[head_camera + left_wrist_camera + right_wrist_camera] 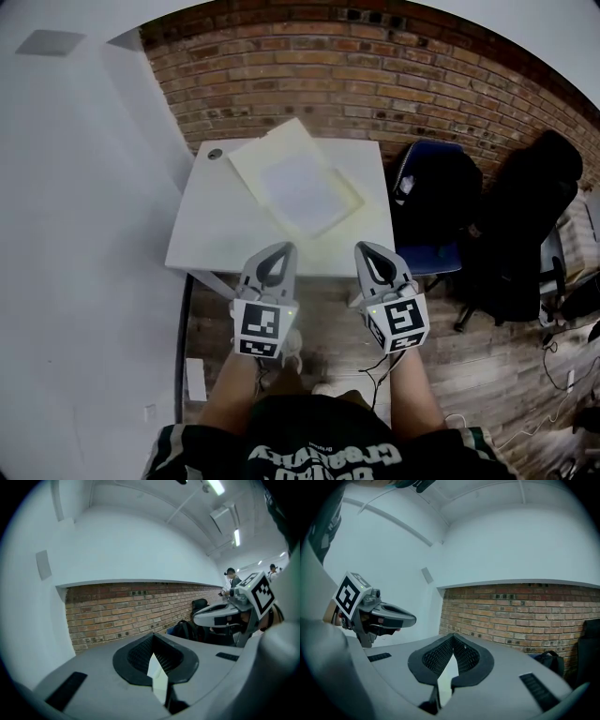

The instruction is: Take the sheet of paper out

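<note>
A white sheet of paper [300, 183] lies in an open cream folder [270, 150], set at an angle on the white table [211, 230]. My left gripper [286, 247] hovers over the table's near edge, its jaws closed with nothing between them. My right gripper [362, 247] sits level beside it, also closed and empty. Both stop short of the folder's near corner. In the left gripper view the jaw tips of the left gripper [153, 637] meet. The right gripper view shows the right gripper [452, 637] likewise shut. Neither gripper view shows the paper.
A brick wall [375, 75] runs behind the table and a white wall stands to the left. A small round cap [215, 154] sits at the table's far left corner. Right of the table are a blue chair with a dark bag [436, 202] and a black-draped chair [530, 216].
</note>
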